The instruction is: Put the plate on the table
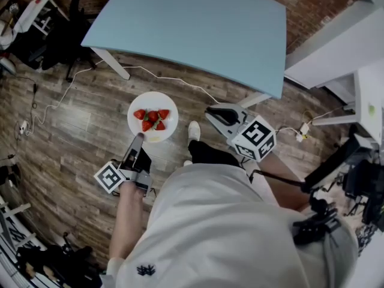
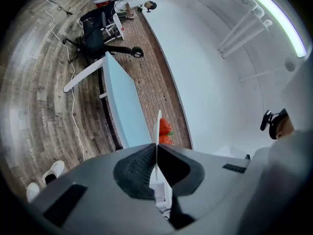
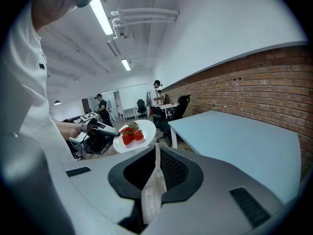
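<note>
A white plate (image 1: 153, 117) with several strawberries (image 1: 152, 117) hangs over the wooden floor, just short of the light blue table (image 1: 198, 29). My left gripper (image 1: 139, 138) is shut on the plate's near rim. In the left gripper view the plate (image 2: 158, 126) shows edge-on between the closed jaws, strawberries (image 2: 165, 127) on its right face, the table (image 2: 122, 106) beyond. My right gripper (image 1: 211, 111) is shut with nothing in it, right of the plate and near the table's front edge. The right gripper view shows the plate (image 3: 134, 136), the left gripper (image 3: 100, 129) and the table (image 3: 234, 136).
A white cable (image 1: 162, 77) runs across the floor under the table. A black office chair (image 1: 66, 23) stands at the far left, white desks (image 1: 336, 47) at the right. My white shoe (image 1: 194, 131) is below the plate. Two people (image 3: 156, 94) stand far off.
</note>
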`<state>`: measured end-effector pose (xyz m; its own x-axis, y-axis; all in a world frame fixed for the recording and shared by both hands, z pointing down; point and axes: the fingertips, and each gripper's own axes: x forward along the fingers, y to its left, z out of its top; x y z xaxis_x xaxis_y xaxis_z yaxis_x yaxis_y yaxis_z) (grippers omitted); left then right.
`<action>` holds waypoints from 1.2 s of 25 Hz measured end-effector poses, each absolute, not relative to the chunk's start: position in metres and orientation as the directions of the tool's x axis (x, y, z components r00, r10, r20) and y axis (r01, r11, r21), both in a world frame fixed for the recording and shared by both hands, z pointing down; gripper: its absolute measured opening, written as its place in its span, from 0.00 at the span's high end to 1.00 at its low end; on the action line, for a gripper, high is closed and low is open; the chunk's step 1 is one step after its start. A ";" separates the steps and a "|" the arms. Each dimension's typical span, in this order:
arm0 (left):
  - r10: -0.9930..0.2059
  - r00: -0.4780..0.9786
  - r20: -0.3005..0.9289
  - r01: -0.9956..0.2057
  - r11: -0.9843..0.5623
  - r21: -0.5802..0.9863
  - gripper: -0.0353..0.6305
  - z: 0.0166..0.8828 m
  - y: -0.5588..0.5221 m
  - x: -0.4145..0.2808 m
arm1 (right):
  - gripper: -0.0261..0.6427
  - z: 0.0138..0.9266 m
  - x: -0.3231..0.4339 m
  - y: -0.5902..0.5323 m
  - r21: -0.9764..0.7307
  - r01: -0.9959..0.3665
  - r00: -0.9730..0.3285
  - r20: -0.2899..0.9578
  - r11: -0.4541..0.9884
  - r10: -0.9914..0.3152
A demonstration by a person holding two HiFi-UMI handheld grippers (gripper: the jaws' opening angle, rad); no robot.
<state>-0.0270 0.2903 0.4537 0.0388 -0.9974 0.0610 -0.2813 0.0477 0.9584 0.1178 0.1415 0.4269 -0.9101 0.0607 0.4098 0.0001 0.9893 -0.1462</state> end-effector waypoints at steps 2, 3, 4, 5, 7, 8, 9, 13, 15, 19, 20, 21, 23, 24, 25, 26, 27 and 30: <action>-0.997 0.053 0.064 -0.288 0.046 0.956 0.93 0.452 0.269 -0.038 | 0.93 0.426 0.109 0.121 -0.147 -0.010 -0.913 0.404 0.989 0.051; -0.996 0.057 0.065 -0.289 0.046 0.956 0.93 0.450 0.258 -0.044 | 0.93 0.426 0.104 0.111 -0.148 -0.015 -0.914 0.402 0.989 0.046; -0.996 0.056 0.068 -0.289 0.049 0.956 0.93 0.449 0.248 -0.052 | 0.93 0.425 0.098 0.100 -0.150 -0.019 -0.915 0.401 0.988 0.044; -0.996 0.054 0.071 -0.290 0.053 0.956 0.93 0.447 0.238 -0.059 | 0.93 0.425 0.092 0.089 -0.153 -0.021 -0.916 0.400 0.988 0.043; -0.995 0.054 0.078 -0.295 0.059 0.954 0.93 0.445 0.217 -0.072 | 0.93 0.423 0.081 0.068 -0.152 -0.023 -0.916 0.398 0.988 0.040; -0.995 0.056 0.081 -0.298 0.061 0.953 0.93 0.444 0.206 -0.078 | 0.93 0.422 0.076 0.058 -0.151 -0.024 -0.917 0.398 0.988 0.038; -0.995 0.059 0.085 -0.300 0.063 0.952 0.93 0.444 0.194 -0.084 | 0.93 0.422 0.071 0.047 -0.151 -0.026 -0.917 0.398 0.988 0.037; -0.995 0.064 0.083 -0.302 0.060 0.951 0.93 0.445 0.138 -0.108 | 0.93 0.432 0.051 -0.002 -0.121 -0.022 -0.907 0.420 0.992 0.031; -0.995 0.068 0.072 -0.298 0.049 0.953 0.93 0.444 0.112 -0.116 | 0.93 0.434 0.041 -0.021 -0.128 -0.021 -0.907 0.421 0.992 0.035; -0.994 0.089 0.066 -0.300 0.036 0.953 0.93 0.438 0.095 -0.124 | 0.93 0.431 0.031 -0.024 -0.116 -0.022 -0.906 0.423 0.993 0.029; -0.993 0.095 0.066 -0.304 0.034 0.952 0.93 0.438 0.090 -0.127 | 0.93 0.430 0.028 -0.026 -0.107 -0.023 -0.906 0.423 0.994 0.024; -0.992 0.103 0.067 -0.304 0.033 0.952 0.93 0.439 0.083 -0.131 | 0.93 0.430 0.024 -0.030 -0.103 -0.028 -0.907 0.421 0.994 0.018; -0.990 0.124 0.075 -0.287 0.037 0.957 0.93 0.446 0.066 -0.139 | 0.93 0.433 0.019 -0.041 -0.110 -0.047 -0.909 0.416 0.993 0.003; -0.988 0.135 0.079 -0.277 0.039 0.960 0.93 0.451 0.058 -0.143 | 0.93 0.435 0.018 -0.047 -0.114 -0.060 -0.909 0.418 0.992 -0.007; -0.986 0.146 0.082 -0.270 0.040 0.962 0.93 0.456 0.048 -0.148 | 0.93 0.437 0.017 -0.055 -0.115 -0.075 -0.907 0.421 0.990 -0.020; -0.984 0.157 0.085 -0.267 0.040 0.963 0.93 0.461 0.038 -0.153 | 0.93 0.439 0.016 -0.064 -0.114 -0.094 -0.905 0.423 0.989 -0.037; -0.981 0.171 0.088 -0.267 0.040 0.963 0.93 0.466 0.026 -0.159 | 0.93 0.439 0.016 -0.074 -0.114 -0.118 -0.903 0.425 0.987 -0.059; -0.970 0.225 0.095 -0.262 0.034 0.964 0.93 0.476 -0.015 -0.173 | 0.93 0.441 0.017 -0.104 -0.124 -0.201 -0.892 0.433 0.972 -0.129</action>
